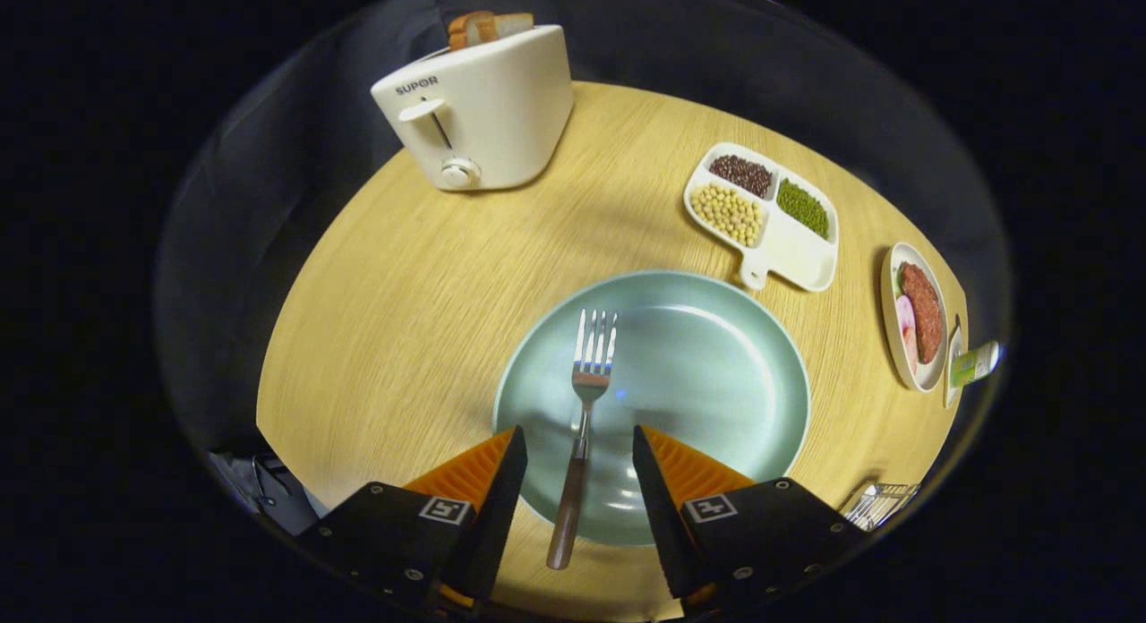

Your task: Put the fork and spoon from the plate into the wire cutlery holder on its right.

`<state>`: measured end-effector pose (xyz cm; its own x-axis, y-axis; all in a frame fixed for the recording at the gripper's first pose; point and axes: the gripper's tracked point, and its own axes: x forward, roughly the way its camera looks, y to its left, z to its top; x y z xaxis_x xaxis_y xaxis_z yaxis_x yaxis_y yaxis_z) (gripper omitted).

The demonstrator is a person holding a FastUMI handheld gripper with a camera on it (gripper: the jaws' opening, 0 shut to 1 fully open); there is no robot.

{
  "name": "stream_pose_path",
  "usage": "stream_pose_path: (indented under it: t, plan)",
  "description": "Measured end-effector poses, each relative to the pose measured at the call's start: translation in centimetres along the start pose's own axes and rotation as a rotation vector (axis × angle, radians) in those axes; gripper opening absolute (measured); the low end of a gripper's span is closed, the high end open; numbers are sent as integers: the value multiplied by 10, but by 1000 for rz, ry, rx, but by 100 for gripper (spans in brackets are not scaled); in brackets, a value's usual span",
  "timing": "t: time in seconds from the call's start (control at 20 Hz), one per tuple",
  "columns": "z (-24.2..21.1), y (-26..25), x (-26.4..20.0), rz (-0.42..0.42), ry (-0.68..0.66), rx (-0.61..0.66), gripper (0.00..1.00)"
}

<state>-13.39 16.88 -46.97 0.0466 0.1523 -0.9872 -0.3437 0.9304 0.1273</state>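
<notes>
A pale green plate (716, 354) lies on the round wooden table. A fork (586, 399) with steel tines and a brown wooden handle rests on the plate's left part, its handle running back over the near rim. My gripper (579, 444) is open, and the fork's handle lies in the gap between the two fingers without touching either. To the right of the right finger, a corner of the wire cutlery holder (879, 502) shows at the table's edge.
A white toaster (479, 104) with bread slices stands at the table's far left. Beyond the plate to the right sits a white divided dish (765, 216) of beans, and farther right a small plate (915, 314) with meat slices.
</notes>
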Motion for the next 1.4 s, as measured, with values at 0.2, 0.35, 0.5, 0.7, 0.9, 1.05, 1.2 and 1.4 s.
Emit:
stream_pose_path:
  t: [0.2, 0.35, 0.5, 0.7, 0.9, 1.05, 1.2, 1.4]
  plan:
    - [-8, -5, 11, -22, 86, 38, 53]
    - [-21, 6, 17, 21, 167, 72, 35]
    - [-19, 2, 21, 11, 144, 94, 13]
    - [-15, 4, 17, 73, 106, 172, 5]
    - [-6, -15, 2, 36, 4, 166, 5]
    - [-1, -27, -18, 42, -50, 211, 5]
    - [-6, -44, -48, 35, -93, 245, 4]
    - [-22, -78, -85, 22, -140, 318, 4]
